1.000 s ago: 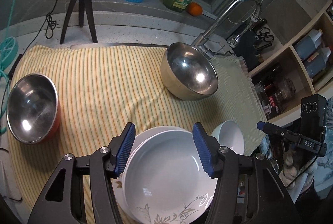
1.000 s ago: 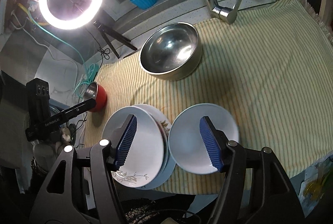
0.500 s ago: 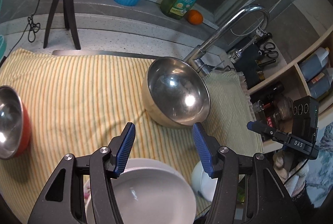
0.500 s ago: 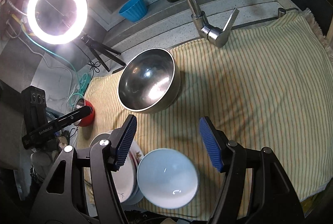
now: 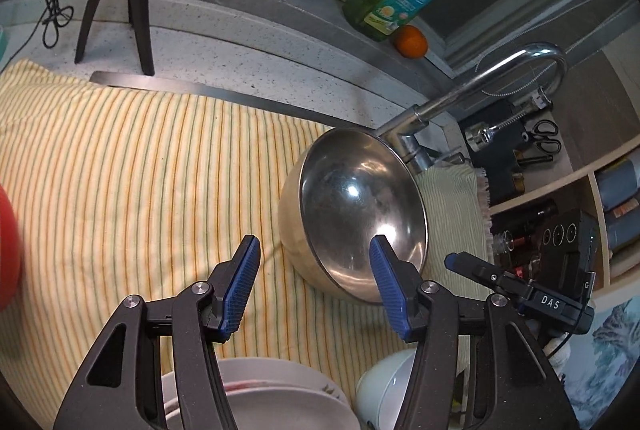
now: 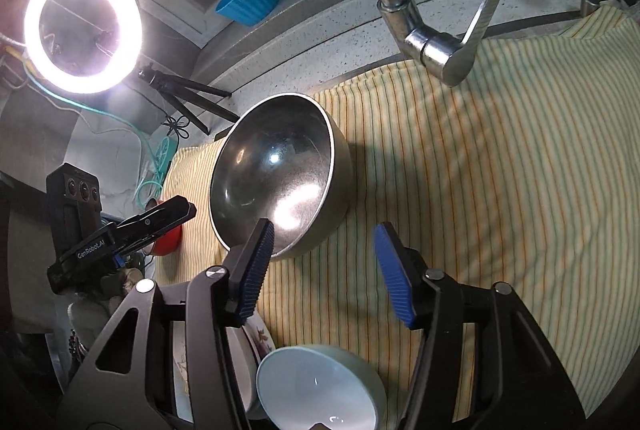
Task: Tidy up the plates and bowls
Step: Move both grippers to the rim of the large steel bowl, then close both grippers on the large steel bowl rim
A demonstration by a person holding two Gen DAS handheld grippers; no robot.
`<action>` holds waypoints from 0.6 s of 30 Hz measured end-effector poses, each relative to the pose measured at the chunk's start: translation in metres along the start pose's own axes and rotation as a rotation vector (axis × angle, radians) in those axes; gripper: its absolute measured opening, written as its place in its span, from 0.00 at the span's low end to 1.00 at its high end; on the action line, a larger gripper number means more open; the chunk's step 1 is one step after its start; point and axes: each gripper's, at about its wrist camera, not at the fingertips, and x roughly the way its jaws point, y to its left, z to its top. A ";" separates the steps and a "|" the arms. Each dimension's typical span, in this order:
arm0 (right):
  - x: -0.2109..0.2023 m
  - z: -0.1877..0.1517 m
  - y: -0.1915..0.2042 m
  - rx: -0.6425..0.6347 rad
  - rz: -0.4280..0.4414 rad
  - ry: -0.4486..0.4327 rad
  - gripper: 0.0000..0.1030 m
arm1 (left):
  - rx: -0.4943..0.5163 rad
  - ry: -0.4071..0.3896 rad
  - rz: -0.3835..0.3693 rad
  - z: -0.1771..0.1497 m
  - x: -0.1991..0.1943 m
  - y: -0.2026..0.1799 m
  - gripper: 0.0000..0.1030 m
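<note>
Both tools are up over the striped cloth (image 5: 132, 166) now, and the big steel bowl (image 5: 360, 214) is the marker, sitting on the cloth just in front of the faucet (image 6: 420, 30). The left gripper (image 5: 314, 280) hangs spread wide with nothing between its blue pads, the bowl's near rim right beyond its right-hand pad. The right gripper (image 6: 330, 270) is equally wide and empty, its left-hand pad overlapping the bowl's rim in view. Nearer than the bowl, at the cloth's edge, sit the stacked white plates (image 5: 272, 396), and the small white bowl (image 6: 320, 388) just beside them. A red bowl (image 6: 166, 240) sits off to the steel bowl's left.
</note>
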 end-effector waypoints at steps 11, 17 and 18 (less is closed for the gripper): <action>0.032 0.017 -0.010 0.052 0.039 0.053 0.28 | -0.003 0.035 0.012 0.008 0.020 0.003 0.40; 0.041 0.018 -0.011 0.065 0.047 0.062 0.18 | 0.030 0.062 -0.001 0.008 0.029 -0.001 0.32; 0.041 0.018 -0.010 0.061 0.046 0.060 0.18 | 0.042 0.063 0.007 0.008 0.030 -0.003 0.32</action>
